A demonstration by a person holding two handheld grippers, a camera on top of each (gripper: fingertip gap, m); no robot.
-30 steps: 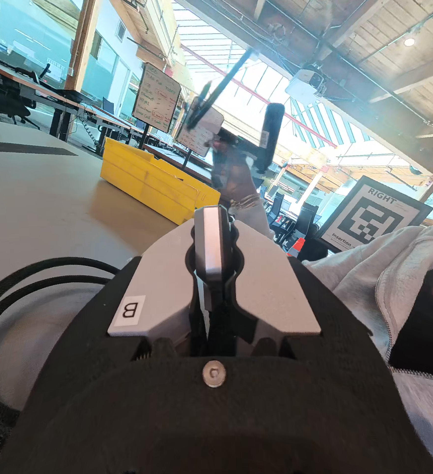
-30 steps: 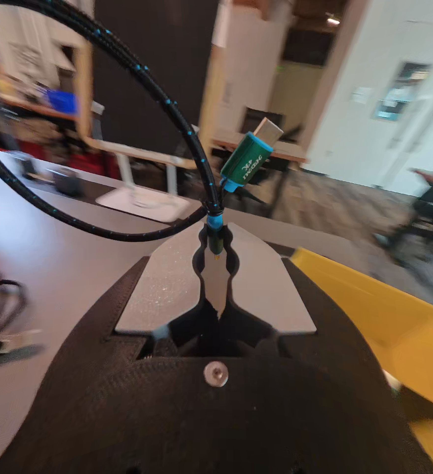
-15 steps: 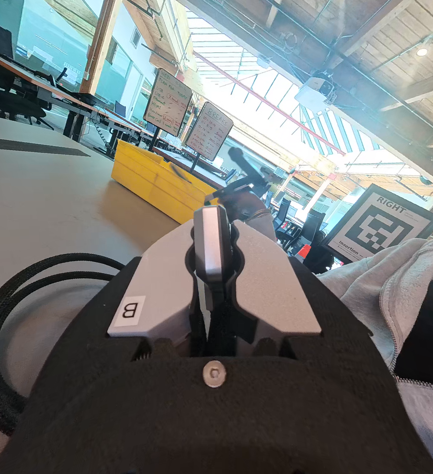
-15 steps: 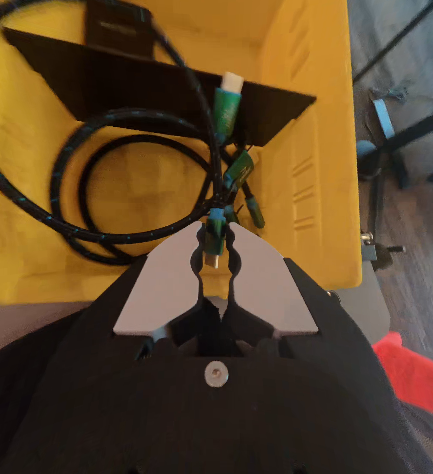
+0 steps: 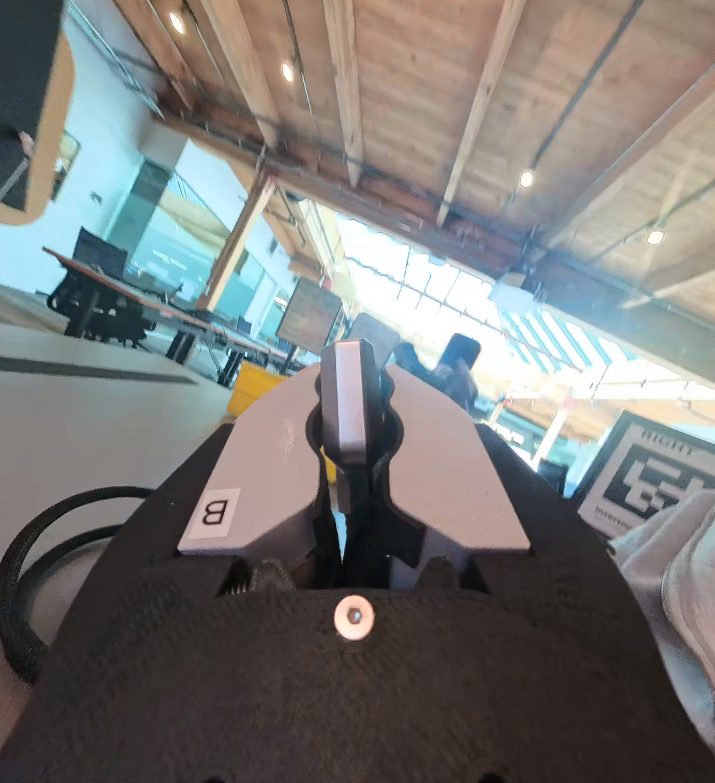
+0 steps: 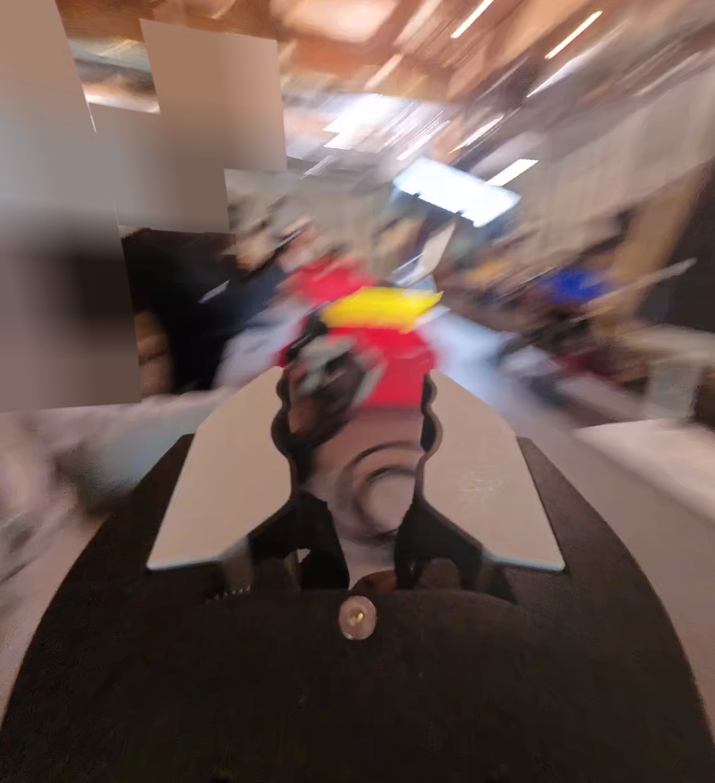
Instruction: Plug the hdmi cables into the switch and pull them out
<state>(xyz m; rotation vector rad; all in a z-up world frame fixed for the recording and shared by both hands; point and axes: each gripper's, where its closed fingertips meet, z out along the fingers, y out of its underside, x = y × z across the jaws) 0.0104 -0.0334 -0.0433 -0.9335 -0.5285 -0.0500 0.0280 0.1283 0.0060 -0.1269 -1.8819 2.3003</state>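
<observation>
The left gripper [image 5: 353,417] has its jaws clamped on the silver switch [image 5: 349,406], held upright above the bench [image 5: 71,432]. The right gripper [image 6: 353,406] has its jaws spread wide, holding nothing; the view is blurred.

Overhead, past the claw's tips in the left wrist view, a timber ceiling [image 5: 389,84] of planks and pale beams carries small round spot lamps [image 5: 287,72]. Straight ahead and to the right of the tips, a band of skylight windows [image 5: 453,288] floods the room with white daylight. To the left of the claw, long desks [image 5: 143,296] with dark office chairs [image 5: 97,305] stand before glass partitions [image 5: 177,237] and a wooden post [image 5: 237,245]. Below them spreads a pale grey table top [image 5: 50,423]. The right wrist view is smeared by motion; only bright ceiling lights [image 6: 457,190] read there.
</observation>
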